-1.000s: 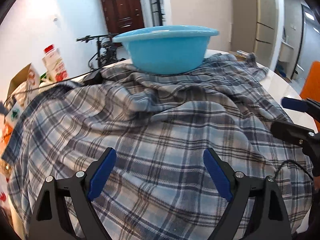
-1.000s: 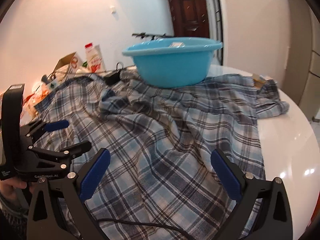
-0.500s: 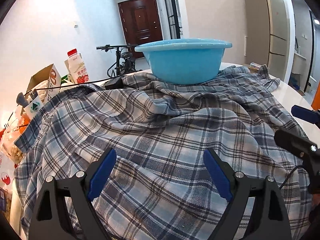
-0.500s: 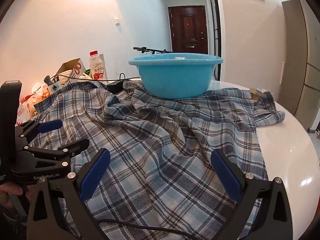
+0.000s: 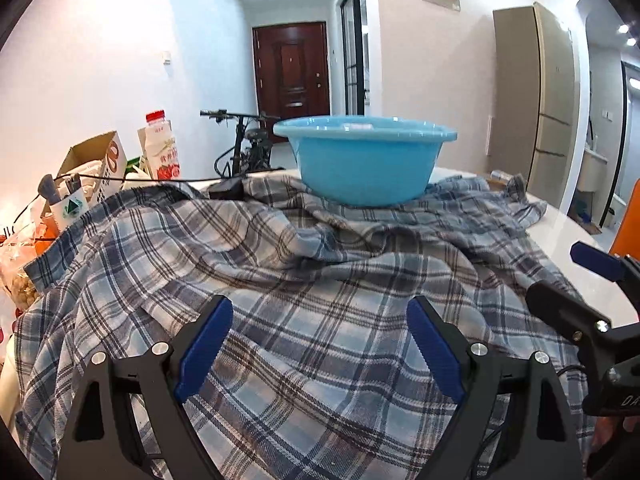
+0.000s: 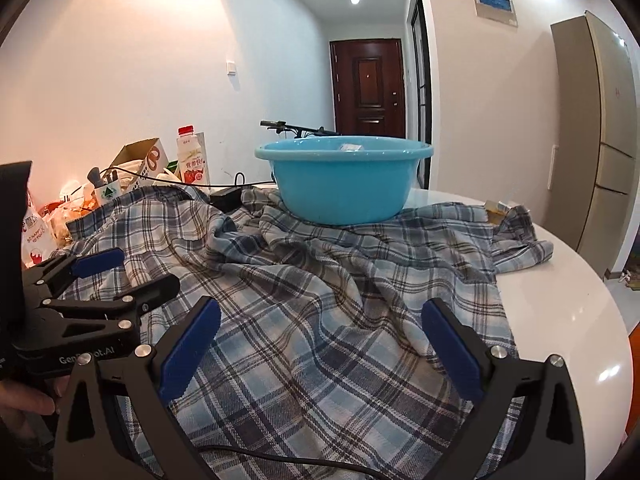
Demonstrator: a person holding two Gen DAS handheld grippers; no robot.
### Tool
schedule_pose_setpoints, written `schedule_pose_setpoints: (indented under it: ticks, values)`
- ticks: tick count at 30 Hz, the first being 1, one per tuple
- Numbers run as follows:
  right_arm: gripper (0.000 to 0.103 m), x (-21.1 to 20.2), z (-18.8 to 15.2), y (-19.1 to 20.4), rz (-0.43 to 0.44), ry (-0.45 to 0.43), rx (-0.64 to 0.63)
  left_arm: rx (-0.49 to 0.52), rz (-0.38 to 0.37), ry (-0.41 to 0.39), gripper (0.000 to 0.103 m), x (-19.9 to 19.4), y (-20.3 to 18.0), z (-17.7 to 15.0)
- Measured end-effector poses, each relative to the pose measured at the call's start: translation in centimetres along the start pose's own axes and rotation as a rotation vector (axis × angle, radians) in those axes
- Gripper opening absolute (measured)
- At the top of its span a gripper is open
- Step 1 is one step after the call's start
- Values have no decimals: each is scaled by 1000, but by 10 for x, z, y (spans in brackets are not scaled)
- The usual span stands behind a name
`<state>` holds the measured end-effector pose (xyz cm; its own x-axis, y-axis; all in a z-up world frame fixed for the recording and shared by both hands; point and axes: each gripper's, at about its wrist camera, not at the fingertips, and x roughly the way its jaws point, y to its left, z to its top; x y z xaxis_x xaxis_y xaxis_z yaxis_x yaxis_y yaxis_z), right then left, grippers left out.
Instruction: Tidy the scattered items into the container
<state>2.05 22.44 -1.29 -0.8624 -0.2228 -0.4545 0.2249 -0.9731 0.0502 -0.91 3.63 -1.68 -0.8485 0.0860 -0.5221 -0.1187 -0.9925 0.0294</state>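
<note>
A blue plaid shirt (image 5: 320,280) lies spread and rumpled over a round white table (image 6: 580,300). It also shows in the right wrist view (image 6: 320,300). A light blue plastic basin (image 5: 364,160) stands on the far part of the shirt, also seen in the right wrist view (image 6: 344,180). My left gripper (image 5: 320,348) is open and empty, just above the near part of the shirt. My right gripper (image 6: 320,344) is open and empty over the shirt's near edge. Each gripper shows at the side of the other's view.
At the far left stand a milk carton (image 5: 160,152), an open cardboard box (image 5: 96,164), snack bags (image 6: 36,236) and a black adapter with cable (image 6: 226,198). A small packet (image 6: 496,206) lies by the shirt's right sleeve. A bicycle (image 5: 244,148) stands behind the table.
Both cameras have tilted up and pulled back a little, so the basin sits lower in view and more of the room shows. Both grippers stay open and empty.
</note>
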Motion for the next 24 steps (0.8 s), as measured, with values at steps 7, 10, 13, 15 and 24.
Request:
schedule_pose_setpoints:
  ticks: [7,10,13,15,24]
  values:
    - [103,-8,-1,11,-19,-44,-57,36,8,12,91,6,-10,-3]
    - [103,-13,-1,14,-26,-69,-70,17,-7,-32,91,-2,-8,-3]
    - [103,-18,-2,11,-30,-93,-58,2,-12,-38,91,-3,-5,-3]
    - [103,-22,-2,7,-37,-114,-38,-10,-16,-33,91,-2,-3,-3]
    - [103,-31,-2,5,-68,-165,-22,-19,25,-89,91,-12,-1,-4]
